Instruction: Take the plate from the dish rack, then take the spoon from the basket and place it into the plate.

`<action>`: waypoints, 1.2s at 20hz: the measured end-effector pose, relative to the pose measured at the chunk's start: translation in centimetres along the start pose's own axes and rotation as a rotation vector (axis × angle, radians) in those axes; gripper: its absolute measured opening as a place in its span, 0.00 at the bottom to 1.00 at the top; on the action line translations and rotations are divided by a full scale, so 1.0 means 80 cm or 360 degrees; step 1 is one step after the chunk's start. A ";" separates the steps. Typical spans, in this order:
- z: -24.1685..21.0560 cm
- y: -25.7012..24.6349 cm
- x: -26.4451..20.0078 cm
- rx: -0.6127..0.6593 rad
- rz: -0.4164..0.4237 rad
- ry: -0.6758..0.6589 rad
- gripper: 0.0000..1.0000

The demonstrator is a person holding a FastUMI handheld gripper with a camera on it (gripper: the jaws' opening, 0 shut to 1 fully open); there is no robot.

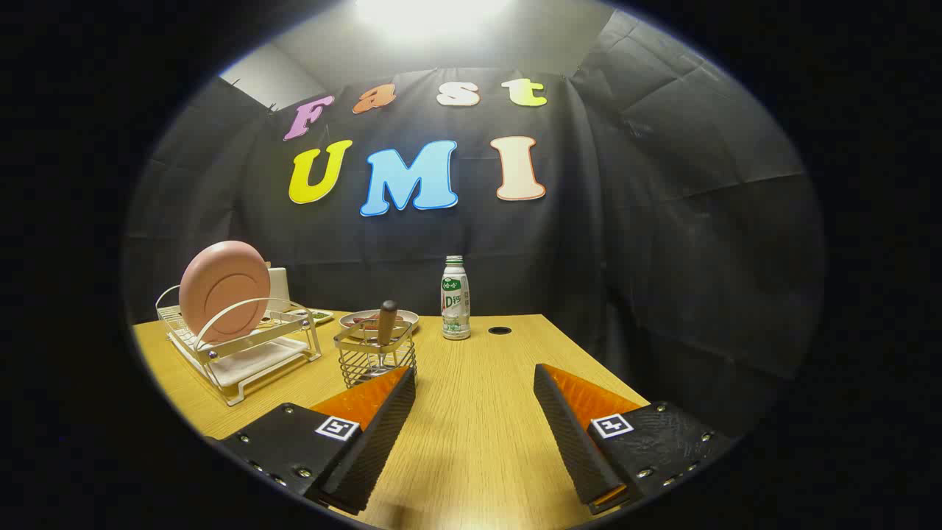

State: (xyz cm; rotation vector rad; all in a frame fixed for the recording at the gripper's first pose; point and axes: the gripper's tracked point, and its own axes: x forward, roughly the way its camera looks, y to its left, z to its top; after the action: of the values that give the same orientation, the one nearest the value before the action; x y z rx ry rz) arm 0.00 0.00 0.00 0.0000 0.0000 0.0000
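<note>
Presently the fingers [475,430] are held wide apart above the table [478,442], and nothing is gripped between them; bare wood is seen in the gap. Just ahead of the left finger a wire basket [376,356] is stood, and the spoon [385,324] is kept upright in it, its brown handle offered upward for an easy grasp. Beyond the basket, to the left, the dish rack [239,346] is set near the table's edge, and the pink plate [224,291] is propped on edge in its wire loops, its rim left free for a pinch. Behind the basket a second, shallow dish [379,319] is partly hidden. A bottle [455,298] is stood further back, well apart. The plate step is judged not yet begun.
</note>
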 end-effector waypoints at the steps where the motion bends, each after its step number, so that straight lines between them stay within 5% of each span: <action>1: -0.001 0.000 0.000 0.0000 0.0000 0.0000 0.99; 14: 0.002 -0.007 0.063 0.0057 -0.0008 -0.0003 0.99; 18: 0.023 -0.051 0.089 0.0199 -0.0164 -0.0051 0.99; 24: 0.070 -0.126 0.066 0.0128 -0.0401 -0.0127 0.99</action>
State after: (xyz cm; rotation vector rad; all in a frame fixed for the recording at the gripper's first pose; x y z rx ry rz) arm 5.31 -10.11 5.60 0.0802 -0.0799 -0.2520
